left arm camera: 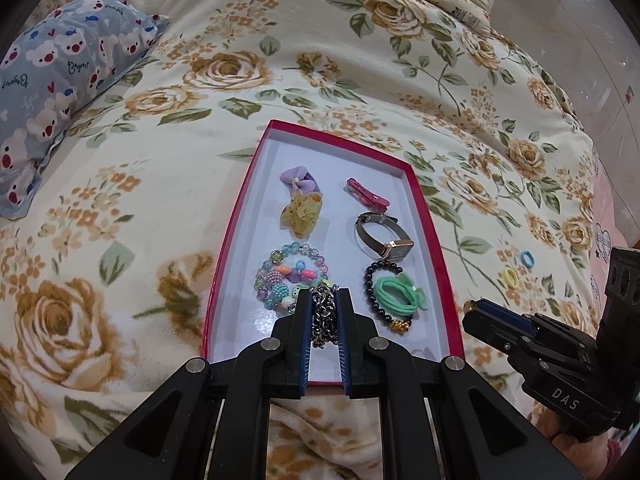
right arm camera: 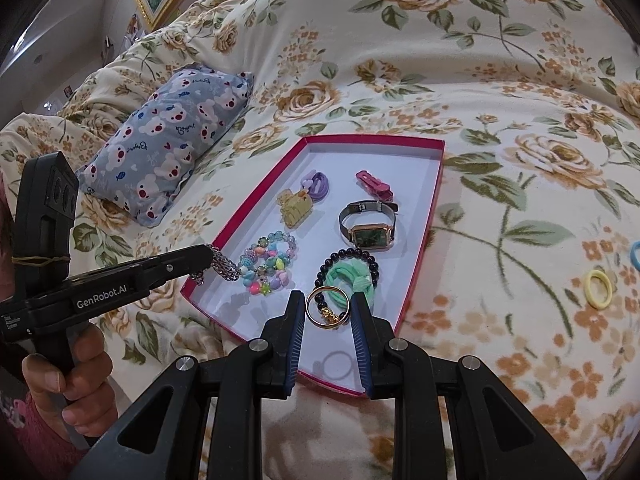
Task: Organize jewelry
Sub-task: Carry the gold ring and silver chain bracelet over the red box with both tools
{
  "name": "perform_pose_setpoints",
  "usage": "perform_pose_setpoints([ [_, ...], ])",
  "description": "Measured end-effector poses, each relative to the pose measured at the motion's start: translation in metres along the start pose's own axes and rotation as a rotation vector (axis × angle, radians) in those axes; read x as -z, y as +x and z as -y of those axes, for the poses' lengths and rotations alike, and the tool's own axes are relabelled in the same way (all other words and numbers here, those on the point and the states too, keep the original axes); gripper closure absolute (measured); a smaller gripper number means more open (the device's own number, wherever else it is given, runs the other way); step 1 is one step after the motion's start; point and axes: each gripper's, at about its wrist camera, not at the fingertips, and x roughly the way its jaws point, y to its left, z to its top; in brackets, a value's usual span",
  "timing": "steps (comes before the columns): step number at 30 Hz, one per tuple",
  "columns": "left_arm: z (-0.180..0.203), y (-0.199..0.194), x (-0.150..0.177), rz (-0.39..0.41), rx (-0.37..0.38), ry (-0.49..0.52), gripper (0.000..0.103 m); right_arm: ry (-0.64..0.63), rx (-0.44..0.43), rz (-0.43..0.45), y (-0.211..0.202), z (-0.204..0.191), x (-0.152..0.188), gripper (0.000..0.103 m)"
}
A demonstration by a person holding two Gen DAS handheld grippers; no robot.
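A red-rimmed box (left arm camera: 434, 240) (right arm camera: 424, 248) lies on the bed and holds hair clips, a watch (left arm camera: 394, 246) (right arm camera: 370, 234), a colourful bead bracelet (left arm camera: 286, 276) (right arm camera: 268, 266), a black bead bracelet (right arm camera: 348, 260) and a green hair tie (left arm camera: 400, 294) (right arm camera: 352, 280). My left gripper (left arm camera: 324, 294) (right arm camera: 212, 256) is shut on a silver chain (left arm camera: 324, 312) (right arm camera: 224, 266), held over the box's near left part. My right gripper (right arm camera: 328, 300) (left arm camera: 474, 306) is shut on a gold ring (right arm camera: 328, 308), held above the box's near end; its shadow falls on the box floor.
A yellow hair tie (left arm camera: 511, 277) (right arm camera: 598, 288) and a blue one (left arm camera: 527, 259) (right arm camera: 636, 256) lie on the floral blanket (left arm camera: 320, 60) right of the box. A blue bear-print pillow (left arm camera: 60, 80) (right arm camera: 168, 132) lies to the left.
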Motion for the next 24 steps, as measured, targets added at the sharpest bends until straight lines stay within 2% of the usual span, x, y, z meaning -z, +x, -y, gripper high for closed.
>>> perform_pose_setpoints([
  [24, -0.018, 0.039, 0.005, -0.067, -0.042, -0.046, 0.093, -0.020, 0.020, -0.112, 0.046, 0.002, 0.008, 0.080],
])
